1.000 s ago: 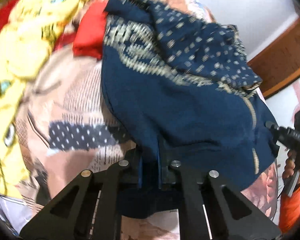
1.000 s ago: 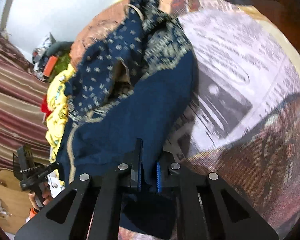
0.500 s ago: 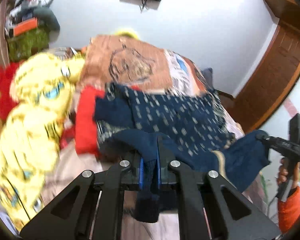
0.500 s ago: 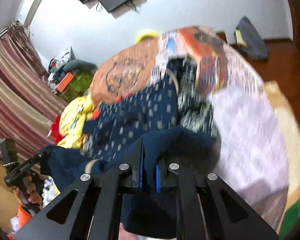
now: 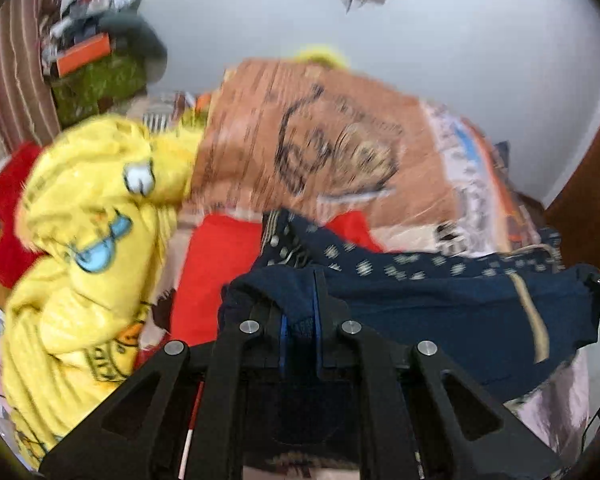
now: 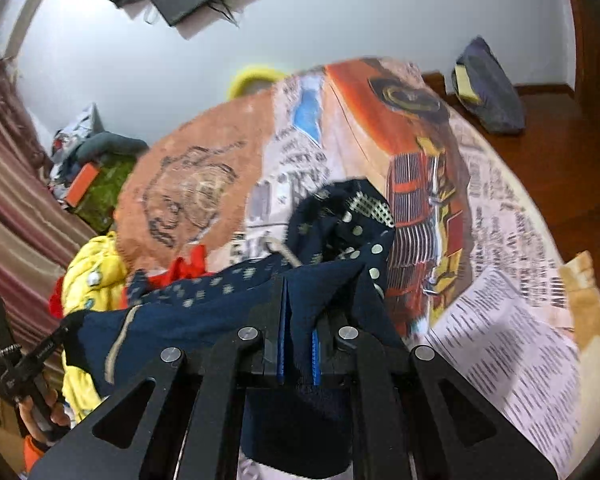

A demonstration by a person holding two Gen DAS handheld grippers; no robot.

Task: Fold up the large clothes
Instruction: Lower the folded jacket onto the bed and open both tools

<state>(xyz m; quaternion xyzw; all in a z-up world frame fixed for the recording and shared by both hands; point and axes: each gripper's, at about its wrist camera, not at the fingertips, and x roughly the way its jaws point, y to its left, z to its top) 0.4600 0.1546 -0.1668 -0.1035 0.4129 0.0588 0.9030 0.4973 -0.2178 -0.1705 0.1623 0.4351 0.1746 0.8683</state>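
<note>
Both grippers clamp the same navy garment (image 5: 440,312): the left gripper (image 5: 300,320) has its blue-padded fingers closed on one bunched corner of the dark cloth, and the right gripper (image 6: 298,328) pinches another corner the same way, so the fabric hangs stretched between them above the bed (image 6: 500,360); going left to right in the left wrist view, a yellow cartoon-print garment (image 5: 88,248) lies heaped at the left, a red cloth (image 5: 216,264) sits just beside it and partly under the navy piece, then the navy garment with its pale dotted pattern and tan stripe spans toward the right edge; behind them spreads the printed bedspread (image 5: 340,148); motion blur hides finer detail.
</note>
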